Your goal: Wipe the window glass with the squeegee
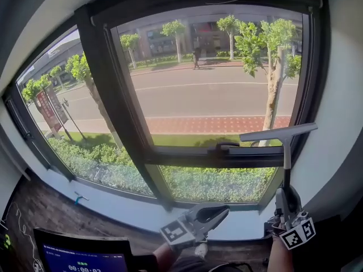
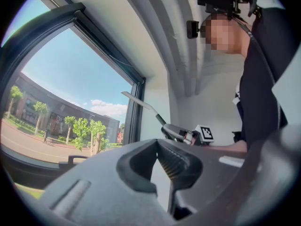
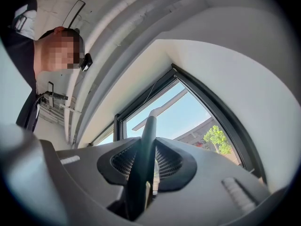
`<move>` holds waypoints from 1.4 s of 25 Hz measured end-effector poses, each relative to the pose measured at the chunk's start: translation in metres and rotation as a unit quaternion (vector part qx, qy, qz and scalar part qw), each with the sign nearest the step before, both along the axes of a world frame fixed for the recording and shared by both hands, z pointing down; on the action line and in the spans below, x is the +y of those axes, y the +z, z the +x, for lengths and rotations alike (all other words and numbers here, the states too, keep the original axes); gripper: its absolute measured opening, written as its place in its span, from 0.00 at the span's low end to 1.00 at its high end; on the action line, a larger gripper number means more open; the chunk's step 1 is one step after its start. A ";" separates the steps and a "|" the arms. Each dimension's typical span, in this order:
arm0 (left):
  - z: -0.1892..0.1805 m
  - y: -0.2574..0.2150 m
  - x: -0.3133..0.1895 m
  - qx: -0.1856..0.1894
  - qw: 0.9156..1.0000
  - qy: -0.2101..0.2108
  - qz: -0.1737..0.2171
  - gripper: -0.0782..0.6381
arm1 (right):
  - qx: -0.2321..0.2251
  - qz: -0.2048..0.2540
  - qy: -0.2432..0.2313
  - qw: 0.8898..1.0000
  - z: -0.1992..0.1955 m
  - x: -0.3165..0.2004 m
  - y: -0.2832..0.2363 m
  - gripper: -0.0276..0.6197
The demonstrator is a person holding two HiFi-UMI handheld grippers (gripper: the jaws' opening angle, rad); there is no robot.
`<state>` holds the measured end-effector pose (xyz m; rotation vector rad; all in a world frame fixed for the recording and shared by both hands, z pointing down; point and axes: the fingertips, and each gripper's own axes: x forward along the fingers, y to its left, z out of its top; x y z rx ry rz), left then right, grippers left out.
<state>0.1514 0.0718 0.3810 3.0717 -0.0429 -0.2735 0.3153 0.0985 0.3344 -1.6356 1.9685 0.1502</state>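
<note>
The squeegee stands upright at the right of the window glass, its grey blade level across the lower right corner of the upper pane. Whether the blade touches the glass I cannot tell. My right gripper is shut on the squeegee's handle below the blade. In the right gripper view the handle runs up between the pads of the right gripper. My left gripper hovers low over the sill, slightly open and holding nothing. In the left gripper view a narrow gap shows between its jaws, with the squeegee beyond.
A dark window frame splits the glass into panes, with a black latch handle on the lower bar. A white sill runs below. White wall flanks the right side. A screen sits at bottom left.
</note>
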 end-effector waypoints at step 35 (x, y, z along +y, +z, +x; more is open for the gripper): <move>0.079 -0.023 -0.150 0.036 0.995 0.094 0.021 0.12 | 0.034 0.084 0.082 0.992 0.083 -0.144 -0.089 0.20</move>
